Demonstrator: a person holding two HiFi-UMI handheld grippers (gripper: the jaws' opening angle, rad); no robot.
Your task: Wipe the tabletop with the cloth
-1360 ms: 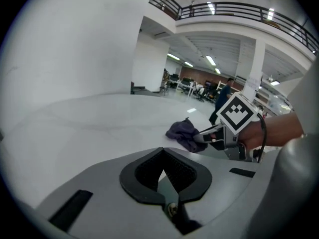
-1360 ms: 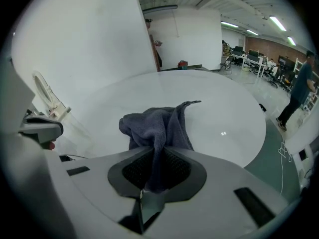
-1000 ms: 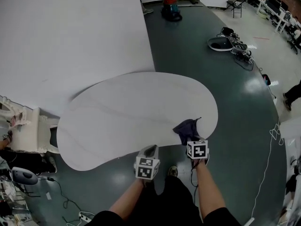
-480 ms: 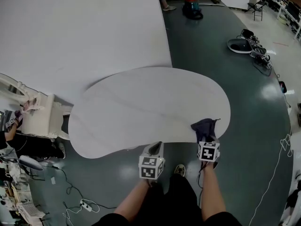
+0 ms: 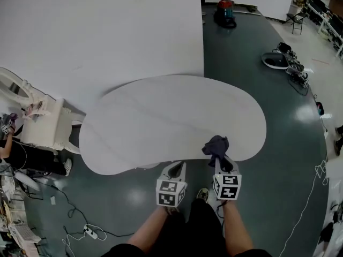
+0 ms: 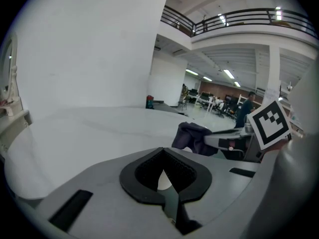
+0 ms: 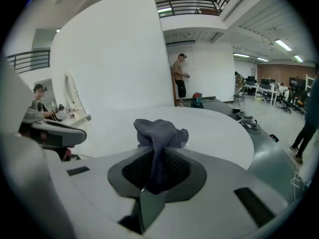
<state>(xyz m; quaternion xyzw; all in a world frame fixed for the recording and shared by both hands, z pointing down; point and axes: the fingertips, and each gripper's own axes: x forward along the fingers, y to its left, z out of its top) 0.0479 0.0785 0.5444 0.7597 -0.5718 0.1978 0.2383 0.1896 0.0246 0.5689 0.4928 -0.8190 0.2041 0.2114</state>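
left gripper [image 5: 176, 168]: grey two-jaw tool with a marker cube, held just off the near edge of the white kidney-shaped tabletop [image 5: 161, 111]; jaws pressed together, nothing between them.
right gripper [image 5: 223, 164]: just beside the left, jaws clamped on the crumpled dark blue-grey cloth [image 5: 215, 145].
cloth: bunched up out of the jaws, over the tabletop's near edge; contact unclear.
beyond: tall white backdrop panel [image 5: 96, 25] behind the table; red-topped bag [image 5: 224, 10] far off on the dark green floor [image 5: 278, 122].

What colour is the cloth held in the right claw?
The cloth is a plain dark bluish grey, seen best in the right gripper view.
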